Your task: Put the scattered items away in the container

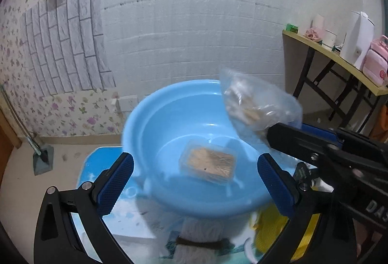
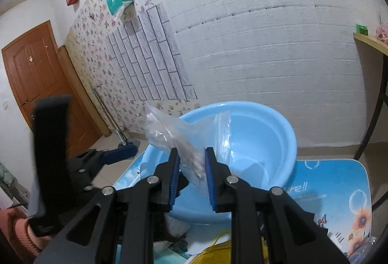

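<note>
White brick-patterned wall [image 1: 194,28] fills the background of both views; a floral wallpaper strip [image 1: 14,50] and a grey brick-print panel [image 1: 70,38] cover its left part. A brown wooden door [image 2: 31,74] appears at the left of the right wrist view.

Blue printed table mat [image 2: 339,193], with bubble and sunflower motifs, lies under the container. A wooden side table on dark folding legs [image 1: 322,50] stands at the right and carries a white jug and a pink case.

Round light-blue plastic basin [image 1: 150,123], the container, sits on the mat, upright and open. Inside, on its floor, rests a clear rectangular plastic box of toothpicks [image 1: 208,165].

Transparent zip-seal plastic bag holding pale small pieces [image 1: 257,106] is suspended above the basin's right rim in the left wrist view, not touching the basin; in the right wrist view it [image 2: 174,133] rises in front of the basin.

Right gripper [image 2: 192,162], black with blue ribbed pads, is clenched on the lower part of this bag, the film pinched between both pads. In the left wrist view it [image 1: 271,135] enters from the right.

Left gripper [image 1: 195,170] stands with its pads spread wide and nothing between them, framing the basin's near wall.

A yellow object [image 1: 271,227] and a pale bundle bound by a dark band [image 1: 201,239] lie on the mat near the basin, both blurred.
</note>
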### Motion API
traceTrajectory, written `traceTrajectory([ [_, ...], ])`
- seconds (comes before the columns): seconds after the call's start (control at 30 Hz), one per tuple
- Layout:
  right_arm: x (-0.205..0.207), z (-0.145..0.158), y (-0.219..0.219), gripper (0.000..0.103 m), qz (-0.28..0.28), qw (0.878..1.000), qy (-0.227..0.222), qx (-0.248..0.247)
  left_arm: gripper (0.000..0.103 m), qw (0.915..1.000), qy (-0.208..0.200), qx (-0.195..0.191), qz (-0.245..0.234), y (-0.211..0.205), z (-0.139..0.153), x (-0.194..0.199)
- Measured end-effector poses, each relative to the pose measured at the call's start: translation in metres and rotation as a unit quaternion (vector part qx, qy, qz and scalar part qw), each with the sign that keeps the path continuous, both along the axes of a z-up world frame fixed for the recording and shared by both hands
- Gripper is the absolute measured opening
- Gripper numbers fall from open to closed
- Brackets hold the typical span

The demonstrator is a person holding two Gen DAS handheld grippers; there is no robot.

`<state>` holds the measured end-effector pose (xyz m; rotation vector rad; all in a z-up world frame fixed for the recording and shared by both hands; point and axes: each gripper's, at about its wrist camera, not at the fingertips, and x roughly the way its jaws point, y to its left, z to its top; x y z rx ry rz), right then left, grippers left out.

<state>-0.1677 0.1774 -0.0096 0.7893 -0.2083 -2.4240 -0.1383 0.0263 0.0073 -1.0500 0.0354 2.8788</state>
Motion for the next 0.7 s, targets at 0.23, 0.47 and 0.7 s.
traceTrajectory([
  [0.23, 0.010, -0.006, -0.008, 0.032, -0.010, 0.998, -0.023, 0.050, 0.102, 0.9999, -0.004, 0.010, 0.009, -0.015, 0.002, 0.029],
  [0.47, 0.030, -0.006, -0.006, 0.037, -0.037, 0.998, -0.017, 0.052, 0.102, 0.9995, -0.006, -0.001, -0.029, -0.009, -0.007, 0.063],
  [0.7, 0.048, -0.008, 0.007, 0.037, -0.074, 0.996, -0.039, 0.041, 0.103, 0.9984, -0.012, -0.013, -0.053, 0.003, -0.027, 0.091],
])
